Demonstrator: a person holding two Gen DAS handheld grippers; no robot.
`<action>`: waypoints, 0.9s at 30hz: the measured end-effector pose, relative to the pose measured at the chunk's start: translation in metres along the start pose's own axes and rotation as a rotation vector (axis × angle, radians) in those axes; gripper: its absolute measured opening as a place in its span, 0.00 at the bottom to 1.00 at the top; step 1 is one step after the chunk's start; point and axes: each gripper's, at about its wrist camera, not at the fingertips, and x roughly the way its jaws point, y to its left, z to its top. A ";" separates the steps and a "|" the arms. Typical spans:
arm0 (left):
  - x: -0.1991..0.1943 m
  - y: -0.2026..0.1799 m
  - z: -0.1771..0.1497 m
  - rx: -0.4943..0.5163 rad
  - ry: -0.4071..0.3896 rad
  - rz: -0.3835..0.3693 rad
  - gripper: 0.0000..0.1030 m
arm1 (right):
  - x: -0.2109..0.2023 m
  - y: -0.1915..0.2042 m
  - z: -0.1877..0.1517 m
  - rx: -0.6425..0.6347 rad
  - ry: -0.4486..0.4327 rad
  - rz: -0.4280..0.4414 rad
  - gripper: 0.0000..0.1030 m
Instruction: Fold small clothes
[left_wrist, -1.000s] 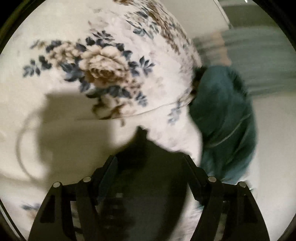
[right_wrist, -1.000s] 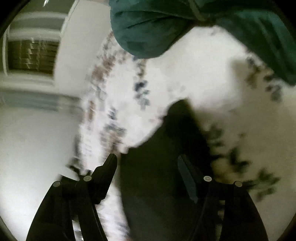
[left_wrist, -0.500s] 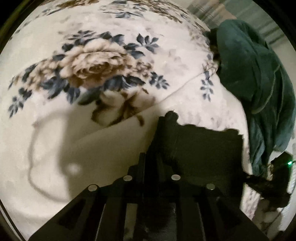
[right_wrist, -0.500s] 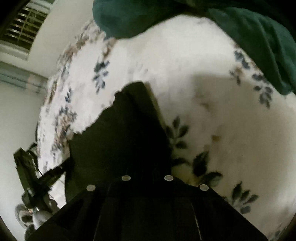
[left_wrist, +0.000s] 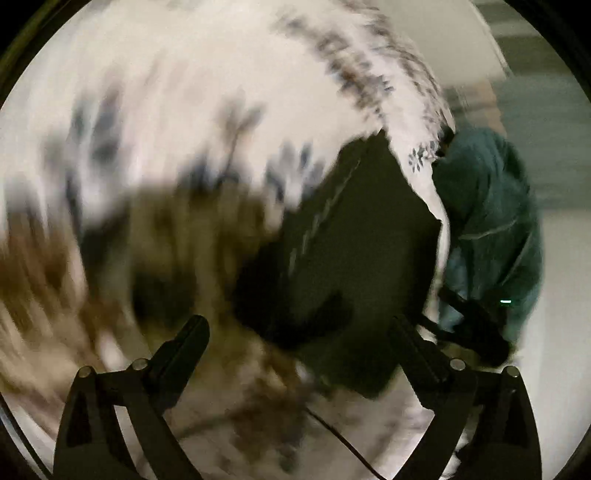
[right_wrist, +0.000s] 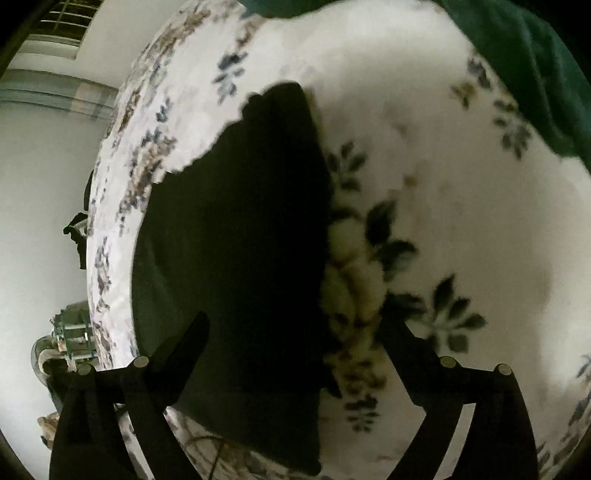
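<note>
Both your grippers pitch steeply down at the black garment (right_wrist: 236, 236). Left gripper (left_wrist: 299, 328) jaws are opening wide, nothing pinched; right gripper (right_wrist: 299, 328) likewise, its fingers straddling the garment's near part without pressing on it. Half a second ago both were clamped on it. It now lies flat on the floral blanket (right_wrist: 443, 184), by the blanket's edge. A teal garment (left_wrist: 491, 221) sits past it; left view is smeared.
</note>
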 end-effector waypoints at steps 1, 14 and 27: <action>0.007 0.005 -0.008 -0.033 0.020 -0.023 0.96 | 0.006 -0.005 0.004 0.018 0.004 0.036 0.92; 0.055 -0.023 0.013 -0.091 -0.161 -0.125 0.27 | 0.067 -0.006 0.031 0.118 0.003 0.221 0.41; -0.013 -0.032 0.051 0.267 0.152 -0.060 0.22 | -0.021 0.020 -0.202 0.324 -0.227 0.215 0.21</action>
